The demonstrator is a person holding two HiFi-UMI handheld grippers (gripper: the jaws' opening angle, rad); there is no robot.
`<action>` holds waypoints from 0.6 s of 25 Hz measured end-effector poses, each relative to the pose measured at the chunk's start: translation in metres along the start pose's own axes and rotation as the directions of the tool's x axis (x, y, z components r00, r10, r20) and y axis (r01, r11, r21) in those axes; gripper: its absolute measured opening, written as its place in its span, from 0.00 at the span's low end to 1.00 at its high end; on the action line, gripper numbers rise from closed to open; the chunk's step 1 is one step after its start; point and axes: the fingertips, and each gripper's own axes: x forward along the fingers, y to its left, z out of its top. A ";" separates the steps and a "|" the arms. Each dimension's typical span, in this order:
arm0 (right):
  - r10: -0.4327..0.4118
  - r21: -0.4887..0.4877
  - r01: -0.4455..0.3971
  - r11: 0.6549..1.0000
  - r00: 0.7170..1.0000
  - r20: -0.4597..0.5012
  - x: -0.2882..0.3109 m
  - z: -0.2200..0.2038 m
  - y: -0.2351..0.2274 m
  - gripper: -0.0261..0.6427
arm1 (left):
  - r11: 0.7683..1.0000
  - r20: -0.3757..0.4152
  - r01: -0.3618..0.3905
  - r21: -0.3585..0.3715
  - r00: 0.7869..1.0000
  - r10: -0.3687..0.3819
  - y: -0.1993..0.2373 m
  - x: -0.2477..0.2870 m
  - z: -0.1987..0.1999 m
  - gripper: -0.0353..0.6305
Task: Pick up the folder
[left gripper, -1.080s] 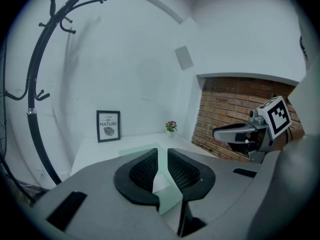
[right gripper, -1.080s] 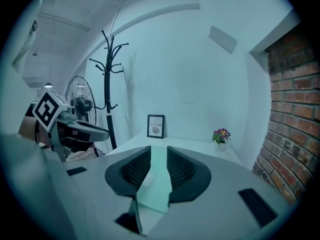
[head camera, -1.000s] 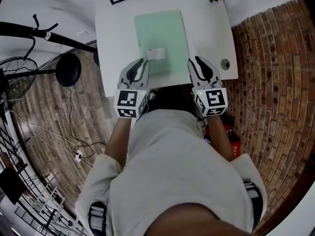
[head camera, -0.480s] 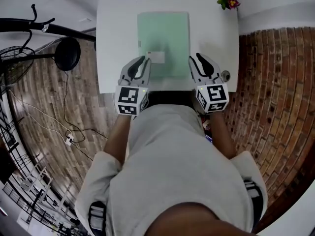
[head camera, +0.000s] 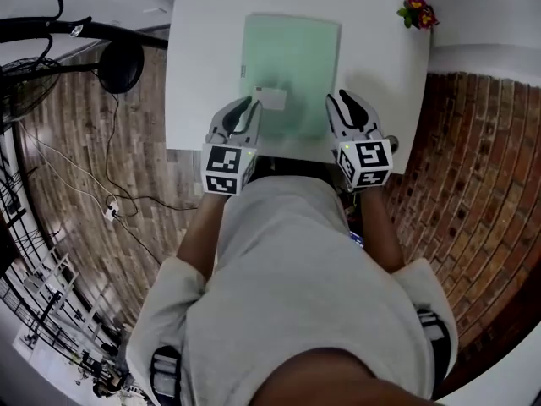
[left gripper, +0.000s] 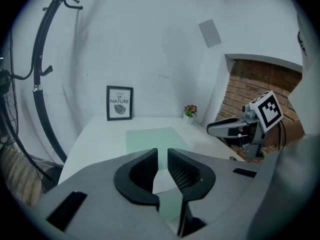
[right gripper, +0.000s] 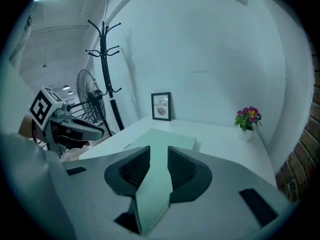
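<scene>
the folder [head camera: 292,66] lies flat on the counter [head camera: 203,74]. both tools have come down closer to its near edge. the left tool [head camera: 243,113] is almost pressed together and holds nothing. the right tool [head camera: 347,110] is spread a little, empty too. a grab looks close.

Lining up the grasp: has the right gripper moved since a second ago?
Yes. The right gripper has advanced farther over the table's near edge, toward the folder.

folder [head camera: 292,66]: pale green | table [head camera: 207,57]: white | wall [head camera: 473,159]: red brick | flowers [head camera: 417,12]: pink | floor [head camera: 68,142]: brown planks
</scene>
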 end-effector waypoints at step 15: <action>0.095 0.076 -0.087 0.993 0.989 -0.115 0.065 -0.039 -0.034 0.24 | 0.993 -0.150 -0.070 -0.093 0.987 0.056 0.022 0.037 -0.041 0.13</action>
